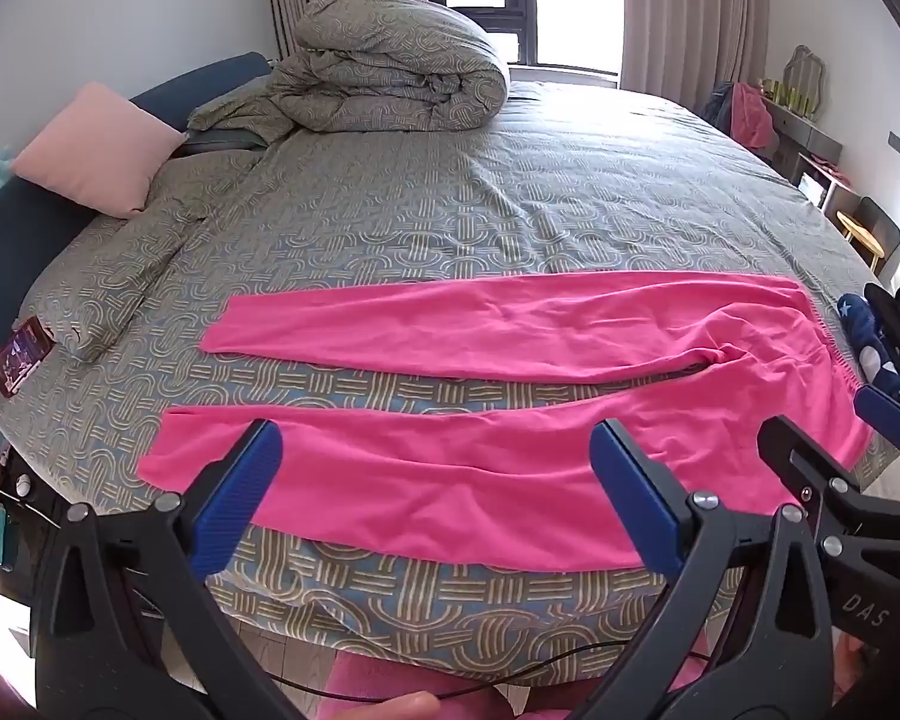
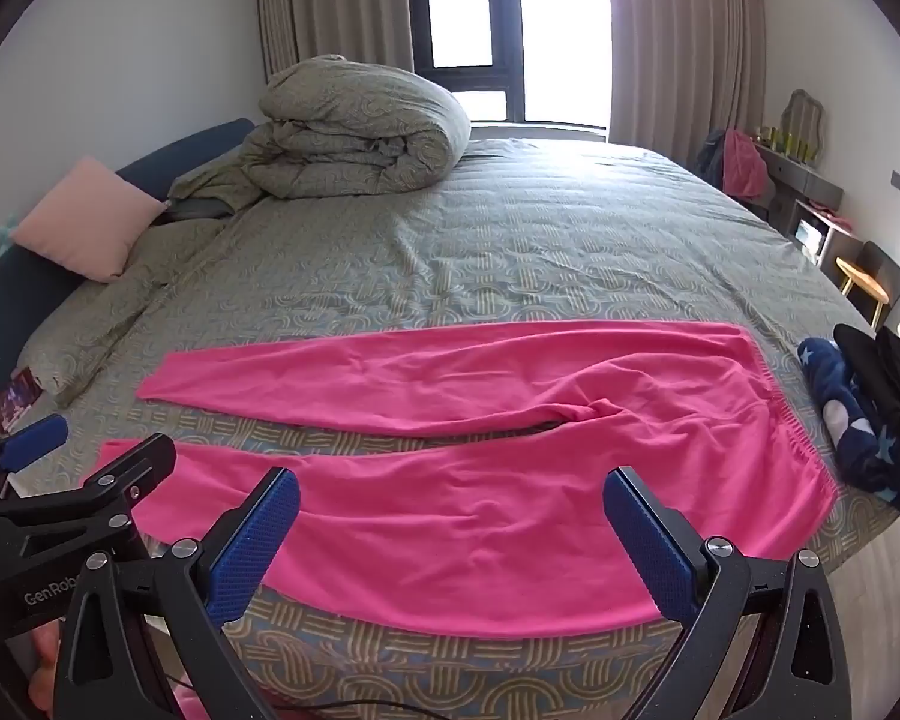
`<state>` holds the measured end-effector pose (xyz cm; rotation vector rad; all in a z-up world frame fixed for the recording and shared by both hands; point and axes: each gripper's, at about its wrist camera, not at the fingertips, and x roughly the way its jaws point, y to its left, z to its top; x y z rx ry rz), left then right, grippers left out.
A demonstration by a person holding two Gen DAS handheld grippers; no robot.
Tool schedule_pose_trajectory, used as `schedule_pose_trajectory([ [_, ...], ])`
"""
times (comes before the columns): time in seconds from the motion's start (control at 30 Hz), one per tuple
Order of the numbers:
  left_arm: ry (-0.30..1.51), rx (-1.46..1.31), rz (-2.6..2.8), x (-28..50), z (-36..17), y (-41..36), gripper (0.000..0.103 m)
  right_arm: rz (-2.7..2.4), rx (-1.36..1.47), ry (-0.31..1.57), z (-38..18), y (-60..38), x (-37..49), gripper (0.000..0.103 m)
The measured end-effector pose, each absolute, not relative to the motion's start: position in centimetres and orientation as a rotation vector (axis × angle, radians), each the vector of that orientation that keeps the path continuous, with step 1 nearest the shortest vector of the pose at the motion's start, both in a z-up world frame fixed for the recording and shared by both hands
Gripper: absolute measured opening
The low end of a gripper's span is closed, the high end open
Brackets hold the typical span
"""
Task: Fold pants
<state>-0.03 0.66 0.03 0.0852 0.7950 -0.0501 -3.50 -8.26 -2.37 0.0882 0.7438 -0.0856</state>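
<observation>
**Two open grippers over flat pink pants**

Two legs of soft, matte pink pants [image 1: 510, 408] lie spread flat along the near edge of the bed [image 1: 510, 198]; the knit looks thin and slightly creased, with a gathered waistband at the right end. Their long axis runs parallel to that near edge, cuffs pointing left toward the headboard side, waist toward the right edge; the legs split into a narrow V with patterned sheet showing between them, and the nearer leg reaches the bed's front edge.

My left gripper [image 1: 435, 495] hovers above the nearer leg, its ribbed blue pads spread wide and gripping nothing; my right gripper [image 2: 450, 546] sits the same way nearer the waist end, jaws wide apart and empty, black plastic arms with metal rivets.

At the far left corner a puffy rolled duvet [image 1: 390, 72] in the same grey-green interlocking-arc print is heaped up; a smooth pink pillow [image 1: 90, 150] leans on the navy headboard; a dark blue star-print fleece [image 2: 858, 420] is bunched at the right edge, just beside the waistband.
</observation>
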Motion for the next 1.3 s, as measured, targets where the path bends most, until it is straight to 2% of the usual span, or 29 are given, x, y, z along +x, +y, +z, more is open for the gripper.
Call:
schedule_pose_trajectory([
  [0.53, 0.783, 0.114, -0.035, 0.0, -0.8, 0.6, 0.102, -0.093, 0.132, 0.738, -3.0, -9.0, -3.5, 0.103],
  [0.73, 0.762, 0.107, -0.029, 0.0, -1.0, 0.8, 0.102, -0.126, 0.086, 0.708, -3.0, -8.7, -3.6, 0.103],
  [0.93, 0.792, 0.094, -0.053, 0.3, -1.1, 0.9, 0.102, -0.104, 0.06, 0.777, -3.8, -8.8, -3.1, 0.103],
  [1.1, 0.74, 0.041, -0.027, 0.0, -0.3, 1.8, 0.102, -0.139, 0.011, 0.76, -3.7, -8.6, -3.1, 0.103],
  [1.3, 0.741, 0.008, -0.018, 0.3, -0.3, 2.2, 0.102, -0.094, 0.177, 0.776, -3.5, -10.1, -3.0, 0.103],
])
